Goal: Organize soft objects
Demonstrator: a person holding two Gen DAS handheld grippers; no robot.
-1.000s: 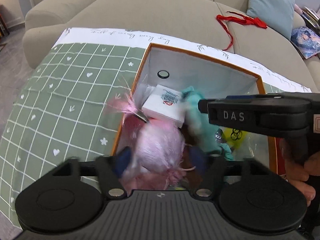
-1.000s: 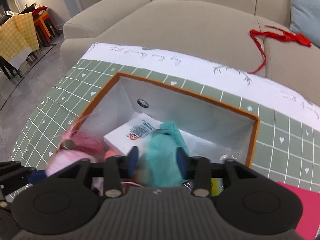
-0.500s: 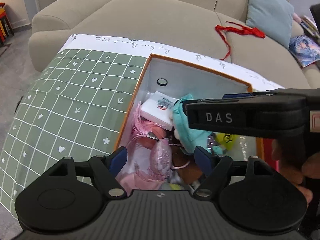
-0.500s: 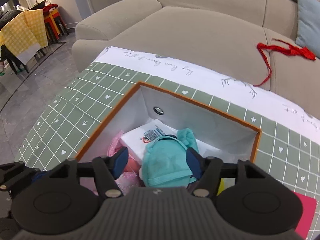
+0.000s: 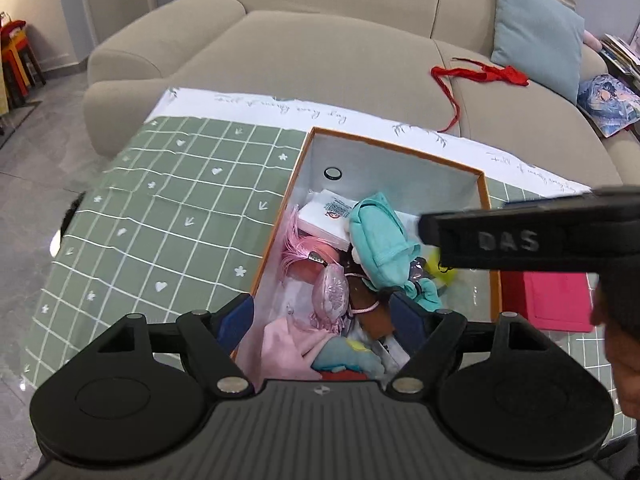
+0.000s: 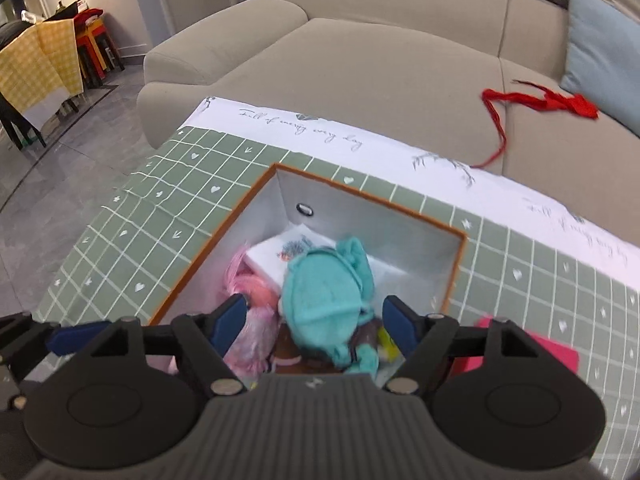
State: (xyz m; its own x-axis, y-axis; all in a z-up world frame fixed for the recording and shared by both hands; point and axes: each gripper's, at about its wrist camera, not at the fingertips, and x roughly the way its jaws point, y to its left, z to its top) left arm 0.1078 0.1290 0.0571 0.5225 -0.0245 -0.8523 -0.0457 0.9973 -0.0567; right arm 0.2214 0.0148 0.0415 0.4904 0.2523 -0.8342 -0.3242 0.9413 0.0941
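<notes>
An orange-rimmed box (image 5: 400, 148) with white walls stands on the green checked tablecloth and holds soft things: a teal plush (image 5: 380, 240), a pink tasselled toy (image 5: 332, 292), pink cloth and a white tissue pack (image 5: 326, 216). My left gripper (image 5: 322, 316) is open and empty above the box's near end. My right gripper (image 6: 314, 316) is open and empty above the teal plush (image 6: 324, 300), which lies in the box (image 6: 372, 196). The right gripper's side also crosses the left wrist view (image 5: 520, 236).
A beige sofa (image 5: 320, 40) lies behind the table, with a red ribbon (image 5: 480, 74) and a light blue cushion (image 5: 536, 32) on it. A pink card (image 5: 556, 300) lies on the cloth right of the box. Grey floor is to the left.
Both grippers opened, dropped the pink toy and the teal plush into the box, then rose and pulled back from it.
</notes>
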